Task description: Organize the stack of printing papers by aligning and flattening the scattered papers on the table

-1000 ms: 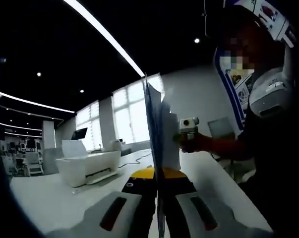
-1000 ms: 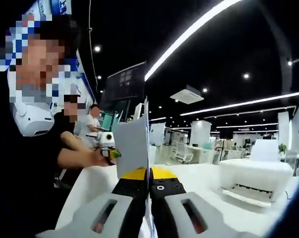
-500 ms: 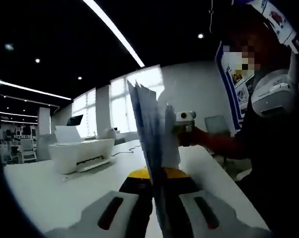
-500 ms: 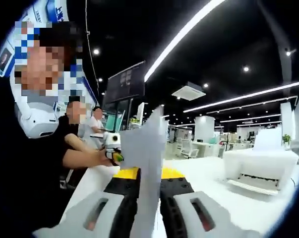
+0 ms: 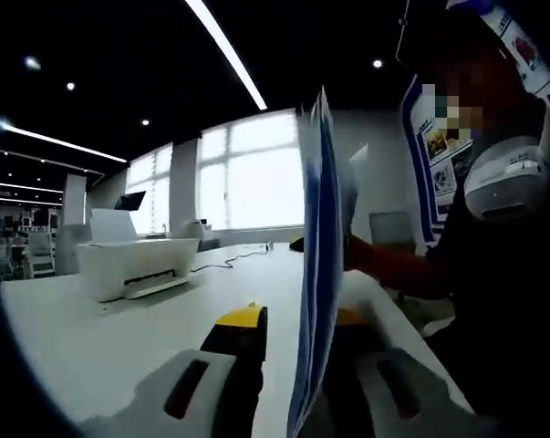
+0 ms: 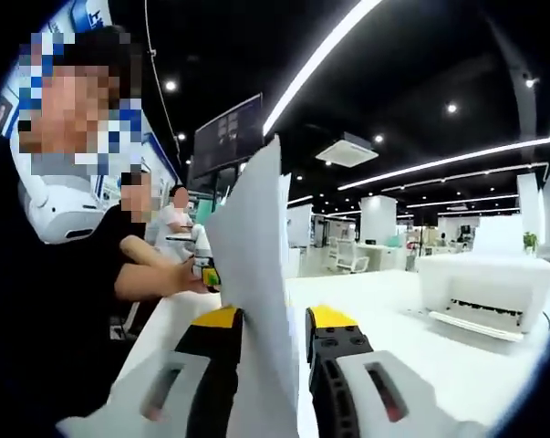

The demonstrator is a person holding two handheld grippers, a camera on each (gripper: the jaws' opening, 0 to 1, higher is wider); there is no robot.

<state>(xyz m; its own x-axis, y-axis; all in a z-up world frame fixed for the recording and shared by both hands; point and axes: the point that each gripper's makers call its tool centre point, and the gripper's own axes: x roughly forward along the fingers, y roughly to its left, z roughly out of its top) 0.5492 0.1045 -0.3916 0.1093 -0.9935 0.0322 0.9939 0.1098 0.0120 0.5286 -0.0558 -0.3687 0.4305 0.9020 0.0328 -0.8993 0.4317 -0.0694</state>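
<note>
In the left gripper view, the left tongs [image 5: 297, 342], with yellow-tipped black jaws on grey bodies, stand parted with a clear gap. A sheaf of thin white printing papers [image 5: 318, 265] stands upright on edge between the jaws, its sheets fanned a little at the top; whether the jaws press on it cannot be told. Beyond the sheaf a person's forearm [image 5: 389, 272] reaches in from the right, over the glossy white counter [image 5: 156, 319]. A white boxy desktop printer [image 5: 136, 263] sits on the counter well to the left, with a thin cable [image 5: 229, 263] trailing from it toward the bright windows [image 5: 249, 173].

In the right gripper view, the right tongs [image 6: 270, 351] are likewise spread apart, and the same papers [image 6: 256, 274] rise between the jaws, leaning slightly and hiding part of the gap; contact with the pads is unclear. The person's hand [image 6: 181, 276] holds the left tongs [image 6: 204, 272] just behind the sheaf's left edge. The printer [image 6: 484, 290] sits on the counter [image 6: 411, 351] at the right. Other people in the background [image 6: 170, 219] sit behind the person.
</note>
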